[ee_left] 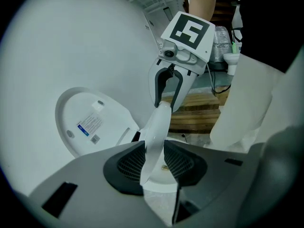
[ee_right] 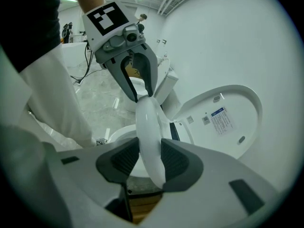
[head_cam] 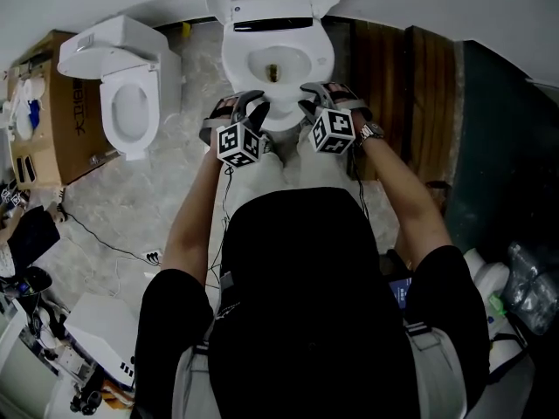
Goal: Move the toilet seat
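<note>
White toilet seat [ee_left: 156, 127] and white lid [ee_left: 90, 122] with a blue-and-white label; grey left gripper [ee_left: 154, 164] and right gripper [ee_right: 150, 161], dark ribbed pads [ee_left: 128, 163], black-and-white square markers [head_cam: 240, 144]; mottled grey floor [head_cam: 166, 147]; brown wooden planks [head_cam: 384, 68]; black shirt [head_cam: 297, 278]

The seat [head_cam: 234, 70] is showing as a glossy white oval ring over the toilet [head_cam: 262, 59] at the far middle of the floor. Its near edge is being pinched in two places: the left gripper [ee_left: 153, 163] is clamping it left of centre and the right gripper [ee_right: 149, 161] right of centre. Edge-on, it is running between them as a thin, smooth, curved band, its near end riding a little above the bowl.
</note>
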